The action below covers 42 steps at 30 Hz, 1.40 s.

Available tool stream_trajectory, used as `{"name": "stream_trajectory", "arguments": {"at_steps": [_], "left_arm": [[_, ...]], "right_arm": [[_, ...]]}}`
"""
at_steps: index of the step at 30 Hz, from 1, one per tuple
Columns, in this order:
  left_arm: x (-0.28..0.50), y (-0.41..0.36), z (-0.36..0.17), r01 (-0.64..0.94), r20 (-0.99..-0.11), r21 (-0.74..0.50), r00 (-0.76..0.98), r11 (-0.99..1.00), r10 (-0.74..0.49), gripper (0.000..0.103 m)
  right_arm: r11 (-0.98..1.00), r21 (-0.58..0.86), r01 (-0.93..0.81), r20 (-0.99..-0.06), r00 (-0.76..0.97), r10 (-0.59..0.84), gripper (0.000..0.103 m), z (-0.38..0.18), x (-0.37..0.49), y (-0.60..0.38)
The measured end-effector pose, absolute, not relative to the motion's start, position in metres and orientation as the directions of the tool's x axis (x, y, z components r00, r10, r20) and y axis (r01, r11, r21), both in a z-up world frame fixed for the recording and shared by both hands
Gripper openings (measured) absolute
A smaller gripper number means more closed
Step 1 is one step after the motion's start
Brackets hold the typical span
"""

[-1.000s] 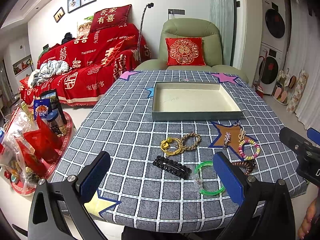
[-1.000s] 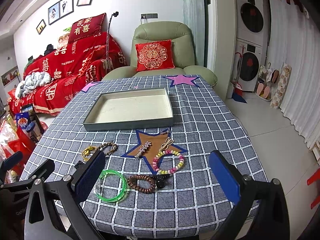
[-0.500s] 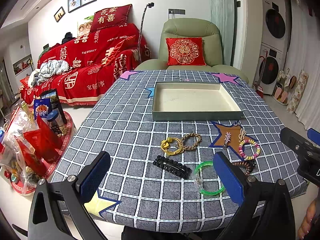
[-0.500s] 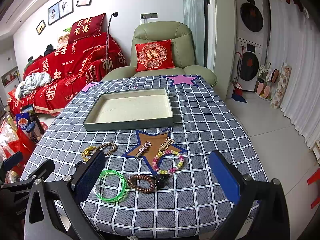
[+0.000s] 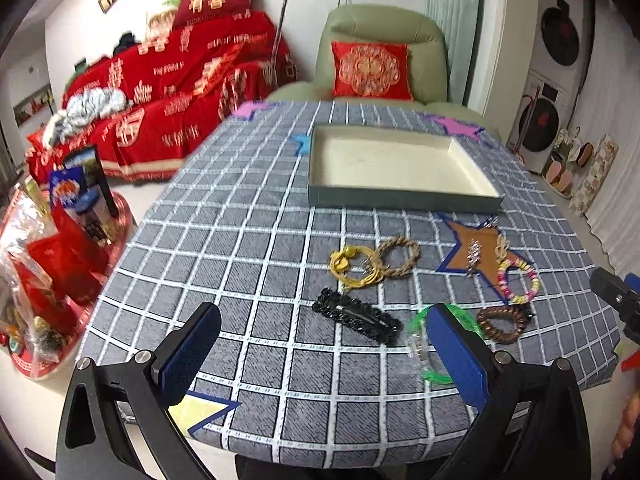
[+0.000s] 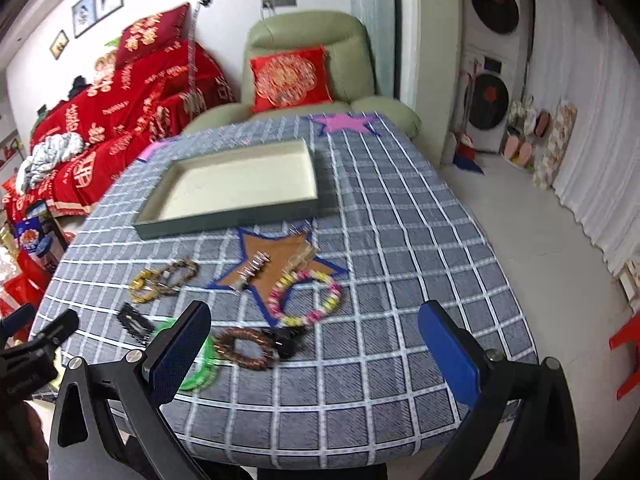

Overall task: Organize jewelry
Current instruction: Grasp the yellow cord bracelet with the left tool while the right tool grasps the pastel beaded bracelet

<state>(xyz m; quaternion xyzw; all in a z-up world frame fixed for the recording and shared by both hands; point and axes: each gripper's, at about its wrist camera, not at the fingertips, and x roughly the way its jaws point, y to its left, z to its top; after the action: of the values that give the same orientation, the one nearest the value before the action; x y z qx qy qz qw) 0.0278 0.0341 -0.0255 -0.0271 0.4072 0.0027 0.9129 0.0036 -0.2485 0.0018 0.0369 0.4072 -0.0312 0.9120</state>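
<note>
- Jewelry lying loose toward the near edge of the table [image 5: 248,240], none of it yet in the tray [image 5: 396,200] (shallow, grey-walled, pale inside) toward the far edge, probably the place meant for it.
- Left gripper [image 5: 320,356] hanging over the near edge with fingers spread wide, pinching nothing; black hair clip [image 5: 356,317] straight ahead between them, likely the first pick.
- Right gripper [image 6: 314,354] likewise spread and carrying nothing, with brown bead bracelet [image 6: 244,349] and a black clasp against it just ahead.
- Green bangle [image 5: 424,344] partly hidden behind a left finger; same bangle half covered in the right view.
- Yellow cord [image 5: 354,268] overlapping the braided ring [image 5: 400,257], so lifting one may drag the other.
- Pink-and-yellow bead bracelet [image 6: 306,298] and silver clips [image 6: 252,266] resting on the brown star patch [image 6: 276,256].
- Nothing blocking the way to the tray (open cloth between).
</note>
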Motion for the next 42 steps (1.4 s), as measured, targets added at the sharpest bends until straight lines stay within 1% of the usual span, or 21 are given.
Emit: {"name": "stream_trajectory", "arguments": {"at_steps": [4, 8, 13, 15, 17, 20, 21, 23, 26, 29, 31, 33, 34, 35, 36, 38, 39, 40, 41, 42], "left_arm": [[0.048, 0.040, -0.039, -0.006, -0.768, -0.058, 0.639, 0.998, -0.041, 0.103], [0.071, 0.044, -0.051, -0.003, -0.784, -0.042, 0.620, 0.999, -0.031, 0.103], [0.101, 0.049, -0.062, 0.043, -0.800, -0.063, 0.595, 0.997, -0.076, 0.103], [0.113, 0.050, -0.067, 0.055, -0.809, -0.054, 0.583, 0.997, -0.076, 0.103], [0.123, 0.051, -0.072, 0.067, -0.818, -0.042, 0.570, 0.997, -0.073, 0.096], [0.135, 0.053, -0.080, 0.082, -0.835, -0.062, 0.541, 0.995, -0.096, 0.096], [0.140, 0.053, -0.083, 0.085, -0.839, -0.061, 0.536, 0.994, -0.098, 0.095], [0.144, 0.049, -0.088, 0.110, -0.846, -0.057, 0.523, 0.992, -0.107, 0.087], [0.148, 0.043, -0.094, 0.148, -0.859, -0.044, 0.500, 0.988, -0.113, 0.087], [0.149, 0.034, -0.098, 0.184, -0.870, -0.021, 0.481, 0.983, -0.109, 0.077], [0.147, 0.030, -0.098, 0.205, -0.868, 0.000, 0.486, 0.979, -0.102, 0.077], [0.145, 0.025, -0.097, 0.233, -0.866, -0.003, 0.485, 0.972, -0.119, 0.065], [0.144, 0.023, -0.096, 0.244, -0.866, -0.004, 0.484, 0.970, -0.125, 0.063], [0.144, 0.021, -0.095, 0.254, -0.865, -0.001, 0.485, 0.967, -0.129, 0.058], [0.143, 0.019, -0.095, 0.269, -0.863, -0.005, 0.486, 0.963, -0.140, 0.046], [0.140, 0.016, -0.093, 0.286, -0.859, -0.003, 0.489, 0.958, -0.149, 0.032], [0.139, 0.014, -0.093, 0.295, -0.858, -0.002, 0.490, 0.955, -0.153, 0.030], [0.138, 0.013, -0.093, 0.299, -0.858, -0.005, 0.489, 0.954, -0.158, 0.030], [0.137, 0.013, -0.092, 0.302, -0.857, -0.010, 0.489, 0.953, -0.164, 0.030], [0.136, 0.013, -0.091, 0.303, -0.855, -0.018, 0.490, 0.953, -0.171, 0.030]], "right_arm": [[0.992, 0.051, 0.117, -0.783, 0.621, -0.033, 0.103, -0.018, 0.015, -0.266], [0.990, 0.047, 0.132, -0.810, 0.586, -0.040, 0.103, -0.034, 0.027, -0.278], [0.992, 0.034, 0.123, -0.834, 0.551, -0.040, 0.103, -0.050, 0.047, -0.283], [0.993, 0.025, 0.114, -0.844, 0.536, -0.040, 0.103, -0.057, 0.058, -0.283], [0.993, 0.036, 0.111, -0.854, 0.520, -0.028, 0.103, -0.062, 0.067, -0.285], [0.994, 0.030, 0.107, -0.865, 0.500, -0.027, 0.103, -0.071, 0.079, -0.286], [0.994, 0.027, 0.105, -0.871, 0.491, -0.028, 0.103, -0.075, 0.083, -0.286], [0.995, 0.026, 0.100, -0.878, 0.477, -0.025, 0.102, -0.081, 0.088, -0.286], [0.996, 0.014, 0.089, -0.892, 0.452, -0.028, 0.096, -0.090, 0.095, -0.283], [0.997, 0.005, 0.076, -0.904, 0.426, -0.028, 0.089, -0.100, 0.099, -0.279], [0.998, -0.014, 0.064, -0.904, 0.425, -0.040, 0.086, -0.103, 0.099, -0.274], [0.998, -0.012, 0.054, -0.903, 0.428, -0.034, 0.084, -0.104, 0.098, -0.271], [0.999, -0.011, 0.053, -0.903, 0.428, -0.032, 0.082, -0.103, 0.097, -0.270], [0.999, -0.008, 0.050, -0.903, 0.429, -0.028, 0.080, -0.103, 0.097, -0.269], [0.999, -0.007, 0.046, -0.902, 0.431, -0.026, 0.077, -0.103, 0.096, -0.268], [0.999, -0.007, 0.039, -0.899, 0.436, -0.024, 0.068, -0.102, 0.095, -0.265], [0.999, -0.005, 0.036, -0.897, 0.441, -0.021, 0.060, -0.101, 0.094, -0.264], [0.999, -0.005, 0.035, -0.897, 0.442, -0.020, 0.052, -0.100, 0.094, -0.264], [0.999, -0.005, 0.031, -0.896, 0.444, -0.018, 0.047, -0.099, 0.094, -0.261], [1.000, -0.003, 0.027, -0.895, 0.446, -0.015, 0.036, -0.099, 0.094, -0.260]]}}
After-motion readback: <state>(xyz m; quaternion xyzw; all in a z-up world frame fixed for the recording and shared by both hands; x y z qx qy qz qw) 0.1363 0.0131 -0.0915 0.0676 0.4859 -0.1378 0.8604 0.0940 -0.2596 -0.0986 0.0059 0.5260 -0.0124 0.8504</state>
